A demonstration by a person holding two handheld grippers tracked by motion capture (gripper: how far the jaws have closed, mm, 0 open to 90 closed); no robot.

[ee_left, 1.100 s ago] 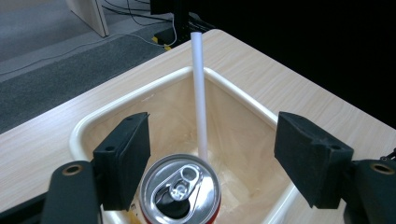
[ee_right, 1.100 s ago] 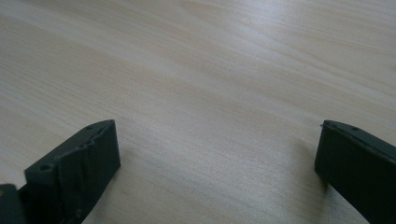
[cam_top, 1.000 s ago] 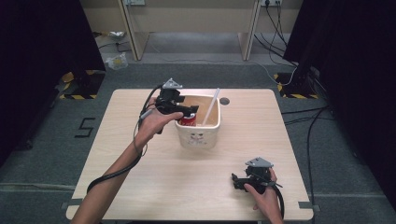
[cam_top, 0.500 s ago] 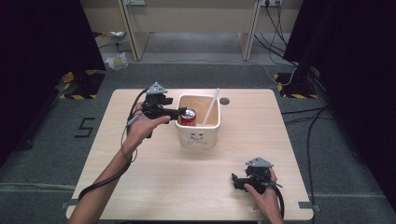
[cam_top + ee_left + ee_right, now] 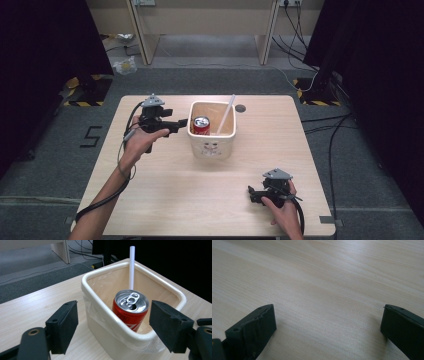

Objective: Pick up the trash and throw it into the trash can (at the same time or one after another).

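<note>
Jaws of the left gripper (image 5: 183,121) stand wide, just been opening, nothing between them; beyond, the red can (image 5: 130,307) stands upright inside the cream bin (image 5: 100,315), beside a white straw (image 5: 131,267). Right gripper (image 5: 250,192), open, rests on the table (image 5: 324,277).

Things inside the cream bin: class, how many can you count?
2: a red can upright near the bin's left wall, and a white straw leaning against its far side. Smaller things underneath may be hidden.
</note>
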